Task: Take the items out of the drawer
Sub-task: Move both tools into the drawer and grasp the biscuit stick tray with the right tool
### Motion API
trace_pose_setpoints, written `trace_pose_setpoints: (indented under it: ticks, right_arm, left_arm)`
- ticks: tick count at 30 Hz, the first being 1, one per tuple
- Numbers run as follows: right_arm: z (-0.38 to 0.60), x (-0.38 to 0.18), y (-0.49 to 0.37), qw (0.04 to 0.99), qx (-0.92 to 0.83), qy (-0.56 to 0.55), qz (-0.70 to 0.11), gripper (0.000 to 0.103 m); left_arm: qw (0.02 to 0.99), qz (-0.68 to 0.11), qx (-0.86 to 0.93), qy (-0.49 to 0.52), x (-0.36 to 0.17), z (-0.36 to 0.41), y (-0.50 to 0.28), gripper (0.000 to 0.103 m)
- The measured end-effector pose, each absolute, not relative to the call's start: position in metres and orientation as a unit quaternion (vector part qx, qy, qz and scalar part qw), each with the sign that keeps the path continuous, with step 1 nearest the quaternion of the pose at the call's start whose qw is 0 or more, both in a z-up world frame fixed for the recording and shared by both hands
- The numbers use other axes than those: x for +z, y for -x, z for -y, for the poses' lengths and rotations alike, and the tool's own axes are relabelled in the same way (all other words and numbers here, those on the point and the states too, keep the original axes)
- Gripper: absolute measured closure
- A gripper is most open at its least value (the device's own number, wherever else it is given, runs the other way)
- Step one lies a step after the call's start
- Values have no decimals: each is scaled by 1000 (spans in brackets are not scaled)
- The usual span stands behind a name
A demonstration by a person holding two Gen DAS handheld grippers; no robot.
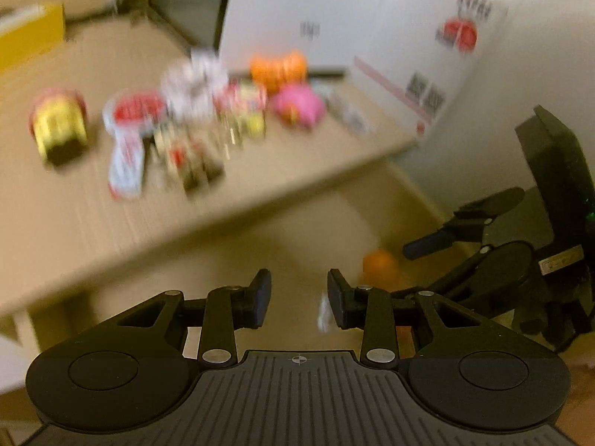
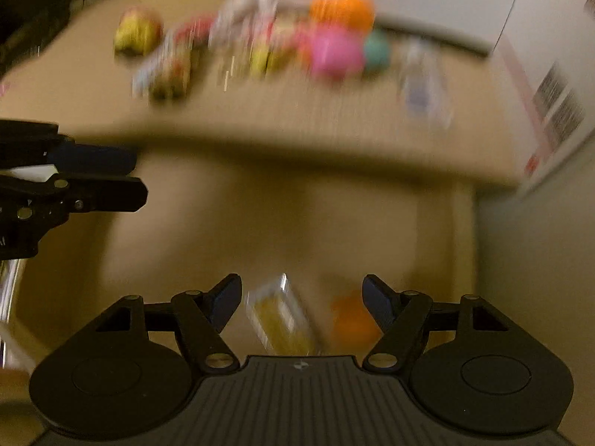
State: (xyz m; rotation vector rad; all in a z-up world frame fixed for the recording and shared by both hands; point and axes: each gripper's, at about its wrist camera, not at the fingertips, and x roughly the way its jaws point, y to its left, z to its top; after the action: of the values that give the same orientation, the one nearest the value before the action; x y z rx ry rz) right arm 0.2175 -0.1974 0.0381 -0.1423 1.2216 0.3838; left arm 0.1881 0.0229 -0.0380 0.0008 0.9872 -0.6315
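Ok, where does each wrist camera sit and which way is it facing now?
Left wrist: sits behind the open left gripper, looking down past the tan cardboard tabletop into the drawer; the right gripper shows at right.
Right wrist: behind the open right gripper, angled down at a clear yellow packet; the left gripper shows at left.
Shared: blurred orange ball, tabletop.

This looks like a makeshift storage or packing corner. A cardboard tabletop (image 1: 93,200) carries a blurred scatter of small bright packets and toys (image 1: 193,111). Behind it stands a large white shipping carton (image 1: 372,18) with barcodes; left of it, a yellow box (image 1: 29,37).
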Motion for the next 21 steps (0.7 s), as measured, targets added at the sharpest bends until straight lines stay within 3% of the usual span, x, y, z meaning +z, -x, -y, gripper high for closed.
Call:
trace_pose_setpoints:
  ticks: [4, 6, 10, 14, 21]
  right_arm:
    - [185, 3, -205, 759, 186, 110, -614, 33]
    - [181, -12, -202, 743, 184, 123, -631, 47]
    - [177, -31, -204, 725, 168, 141, -653, 51]
    - [170, -37, -208, 718, 169, 146, -659, 68]
    - [142, -34, -230, 719, 185, 91, -663, 69]
  left_arm:
    - [813, -502, -295, -12, -64, -25, -184, 67]
    - [807, -516, -287, -4, -73, -29, -182, 67]
    - [803, -530, -273, 11, -82, -40, -182, 67]
    - [799, -542, -259, 35, -91, -49, -185, 67]
    - [807, -539, -230, 72, -91, -70, -191, 67]
